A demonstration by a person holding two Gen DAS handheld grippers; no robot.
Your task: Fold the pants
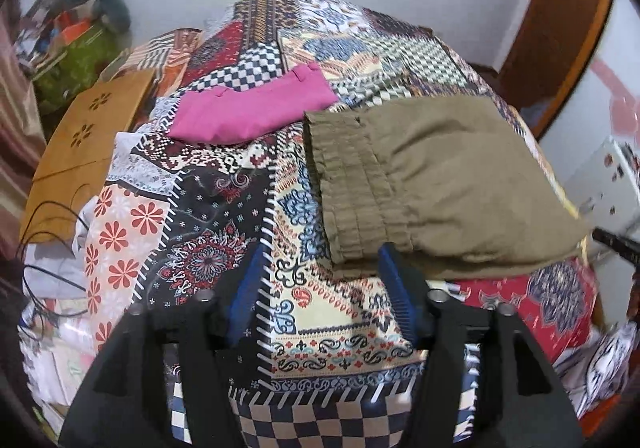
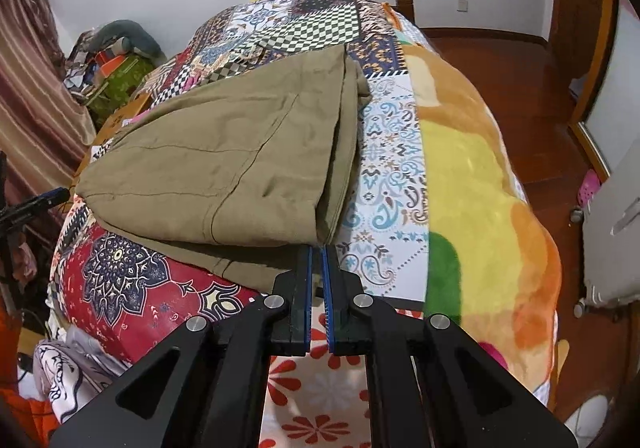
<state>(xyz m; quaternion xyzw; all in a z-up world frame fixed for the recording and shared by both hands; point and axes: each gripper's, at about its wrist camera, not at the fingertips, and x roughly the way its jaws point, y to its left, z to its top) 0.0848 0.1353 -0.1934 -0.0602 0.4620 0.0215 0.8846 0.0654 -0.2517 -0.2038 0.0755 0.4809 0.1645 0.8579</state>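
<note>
Where the patchwork bedspread [image 1: 224, 207] covers the bed in a white-walled room with a wooden floor [image 2: 500, 59], the folded olive pants [image 1: 440, 183] lie on top, elastic waistband toward the left hand-held gripper [image 1: 320, 280], which is released with only its right pad touching the waistband's edge. The left view alone shows a folded pink garment [image 1: 252, 107] beyond the pants and a cut-out wooden box [image 1: 84, 151] beside the bed; the right alone shows a yellow-orange fleece blanket [image 2: 480, 175] and a wall socket [image 2: 463, 3]. The right hand-held gripper [image 2: 318, 260] is clenched on the pants' near folded corner.
</note>
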